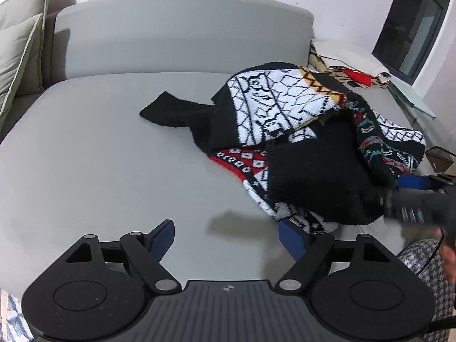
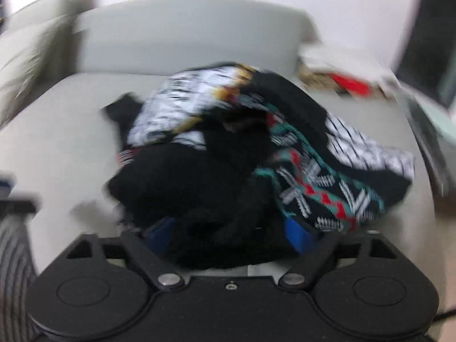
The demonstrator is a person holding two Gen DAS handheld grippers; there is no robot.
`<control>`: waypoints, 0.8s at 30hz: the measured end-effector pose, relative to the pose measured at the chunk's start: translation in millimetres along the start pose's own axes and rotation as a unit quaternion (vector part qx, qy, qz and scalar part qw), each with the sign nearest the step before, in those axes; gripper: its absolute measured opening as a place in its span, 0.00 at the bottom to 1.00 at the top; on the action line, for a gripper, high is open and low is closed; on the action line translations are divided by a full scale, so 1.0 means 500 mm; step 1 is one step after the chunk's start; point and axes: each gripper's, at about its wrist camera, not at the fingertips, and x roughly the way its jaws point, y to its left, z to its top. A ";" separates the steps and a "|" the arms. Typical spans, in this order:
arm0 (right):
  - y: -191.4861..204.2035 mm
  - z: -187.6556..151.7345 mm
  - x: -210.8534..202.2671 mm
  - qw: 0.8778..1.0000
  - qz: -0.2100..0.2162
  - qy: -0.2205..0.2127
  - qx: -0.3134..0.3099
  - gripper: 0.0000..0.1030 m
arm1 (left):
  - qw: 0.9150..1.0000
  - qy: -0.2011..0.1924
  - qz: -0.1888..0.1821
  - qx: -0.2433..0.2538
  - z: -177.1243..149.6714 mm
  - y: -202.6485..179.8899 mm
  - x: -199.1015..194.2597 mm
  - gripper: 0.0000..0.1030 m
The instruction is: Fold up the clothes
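A crumpled black knit sweater (image 1: 302,154) with white, red and teal patterns lies on the right half of a grey couch seat (image 1: 99,156). My left gripper (image 1: 228,238) is open and empty, low over the seat just left of the sweater's near edge. My right gripper (image 2: 230,233) shows blurred in its own view, its blue pads (image 2: 299,233) wide apart with black sweater fabric (image 2: 228,213) bunched between them. It also shows in the left wrist view (image 1: 404,196), pushed into the sweater's right side.
The couch backrest (image 1: 182,42) rises behind the seat. Grey-green cushions (image 1: 20,42) stand at the far left. A pile of beige and red items (image 1: 350,65) lies at the back right, below a dark window (image 1: 413,22). A houndstooth cloth (image 1: 427,268) is at the near right.
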 end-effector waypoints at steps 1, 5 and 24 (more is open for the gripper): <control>-0.011 0.006 0.017 1.000 -0.006 0.008 0.023 0.42 | 1.000 0.002 0.001 -0.005 0.000 0.005 0.002 0.77; -0.067 0.027 0.035 0.996 0.001 0.000 0.088 0.12 | 1.000 0.006 0.007 -0.017 0.000 0.020 0.007 0.77; -0.284 -0.001 -0.089 0.983 -0.092 -0.068 0.146 0.57 | 0.974 0.085 -0.122 -0.171 0.009 -0.017 0.202 0.58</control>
